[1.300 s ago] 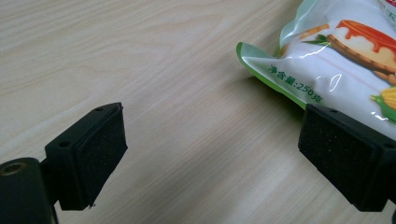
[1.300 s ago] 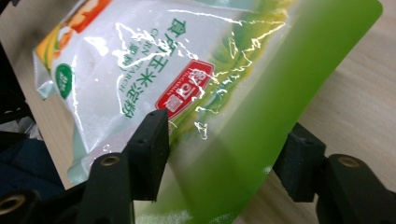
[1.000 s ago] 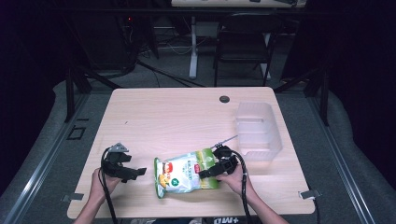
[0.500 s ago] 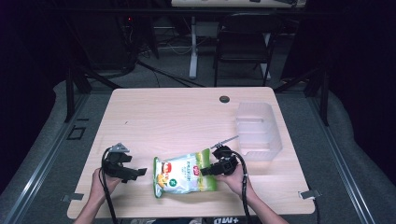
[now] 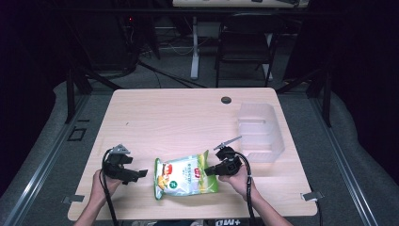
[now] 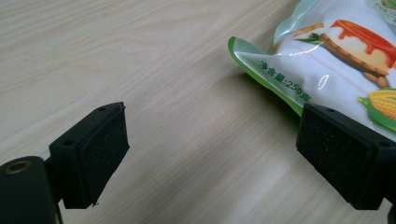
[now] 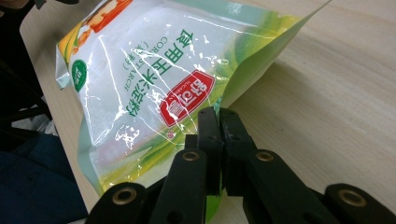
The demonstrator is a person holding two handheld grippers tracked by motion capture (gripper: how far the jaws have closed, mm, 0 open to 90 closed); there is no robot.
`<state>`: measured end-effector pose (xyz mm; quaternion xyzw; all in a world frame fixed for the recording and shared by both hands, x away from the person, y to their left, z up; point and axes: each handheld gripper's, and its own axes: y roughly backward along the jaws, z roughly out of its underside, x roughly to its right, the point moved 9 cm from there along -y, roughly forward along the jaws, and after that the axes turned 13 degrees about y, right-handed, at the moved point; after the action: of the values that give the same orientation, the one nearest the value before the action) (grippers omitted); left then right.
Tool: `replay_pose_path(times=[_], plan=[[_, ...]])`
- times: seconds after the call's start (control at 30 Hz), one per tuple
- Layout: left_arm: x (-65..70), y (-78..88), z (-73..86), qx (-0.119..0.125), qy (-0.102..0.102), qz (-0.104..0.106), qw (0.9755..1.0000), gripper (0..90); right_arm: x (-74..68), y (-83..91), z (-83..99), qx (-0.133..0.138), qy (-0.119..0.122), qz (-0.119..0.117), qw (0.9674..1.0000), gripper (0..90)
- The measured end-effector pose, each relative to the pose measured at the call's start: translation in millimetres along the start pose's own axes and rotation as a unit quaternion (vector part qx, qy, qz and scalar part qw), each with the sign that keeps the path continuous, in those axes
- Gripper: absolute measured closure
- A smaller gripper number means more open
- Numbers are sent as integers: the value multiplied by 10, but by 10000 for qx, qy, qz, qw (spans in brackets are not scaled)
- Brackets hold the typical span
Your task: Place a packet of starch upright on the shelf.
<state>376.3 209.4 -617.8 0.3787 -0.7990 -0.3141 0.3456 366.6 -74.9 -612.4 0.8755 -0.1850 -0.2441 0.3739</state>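
Now the glossy green-and-white plastic starch pouch [image 5: 187, 176] lies on the pale wooden table [image 5: 179, 117] near the front edge, between both grippers. Right gripper [image 5: 209, 170] has just been closing, jaws clamped on the pouch's edge seam. Left gripper [image 5: 141, 173] jaws spread wide, nothing between, just beside the pouch's corner.

Green-white starch bag [image 5: 187, 175] flat on table [image 5: 179, 117]
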Motion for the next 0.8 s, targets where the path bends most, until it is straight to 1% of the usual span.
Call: replay_pose_path(times=[0.1, 0.13, 0.17, 0.2, 0.23, 0.27, 0.3, 0.33, 0.37, 0.4, 0.43, 0.47, 0.53, 0.6, 0.63, 0.67, 0.7, 0.73, 0.77, 0.8], plan=[[-2, 0, -1, 9, 2, 3, 10000, 94, 5, 1, -1, 12, -1, 20, 10000, 883], [0, -2, -4, 23, 6, 3, 10000, 94, 8, -24, 7, 16, -21, 61, 10000, 834], [0, -2, -4, 23, 6, 3, 10000, 94, 8, -24, 7, 16, -21, 61, 10000, 834], [2, -3, -3, 16, 7, -7, 10000, 94, 17, -58, 25, -9, -81, 62, 9999, 725], [3, -3, -3, 16, 1, -5, 10000, 94, 18, -71, 28, 0, -147, 26, 9999, 715], [1, 1, -8, 39, -22, -31, 10000, 94, 29, -90, 41, 10, -204, -59, 9998, 653], [1, 1, -8, 39, -22, -31, 10000, 94, 37, -95, 48, 7, -268, -117, 9996, 616], [1, 4, -12, 58, -22, -23, 10000, 94, 37, -95, 48, 7, -268, -117, 9996, 616], [-4, 6, -14, 64, -18, -39, 10000, 94, 48, -112, 47, 109, -441, -161, 9988, 611], [-4, 3, -11, 53, -21, -22, 10000, 95, 65, -123, 57, 142, -587, -254, 9978, 606], [0, 1, -8, 46, -6, -16, 10000, 95, 73, -115, 73, 49, -555, -286, 9980, 610], [0, 1, -8, 46, -6, -16, 10000, 96, 69, -125, 69, 93, -624, -302, 9975, 620], [0, 2, -9, 40, -30, -29, 10000, 96, 53, -129, 62, 165, -677, -433, 9966, 658], [0, 1, -9, 43, -29, -23, 10000, 96, 36, -124, 52, 271, -756, -593, 9950, 704], [0, 1, -9, 43, -29, -23, 10000, 96, 36, -124, 52, 271, -756, -593, 9950, 704], [2, 0, -7, 35, -9, -14, 10000, 97, 25, -116, 42, 319, -730, -667, 9946, 736], [2, 0, -7, 30, -12, -19, 10000, 97, 23, -113, 35, 357, -711, -666, 9946, 758], [2, -1, -7, 31, -11, -17, 10000, 97, 18, -107, 34, 328, -645, -637, 9953, 805], [3, -2, -6, 21, -14, -6, 10000, 97, 4, -104, 26, 324, -582, -611, 9959, 832], [3, -2, -6, 21, -14, -6, 10000, 97, 4, -104, 26, 324, -582, -611, 9959, 832]])
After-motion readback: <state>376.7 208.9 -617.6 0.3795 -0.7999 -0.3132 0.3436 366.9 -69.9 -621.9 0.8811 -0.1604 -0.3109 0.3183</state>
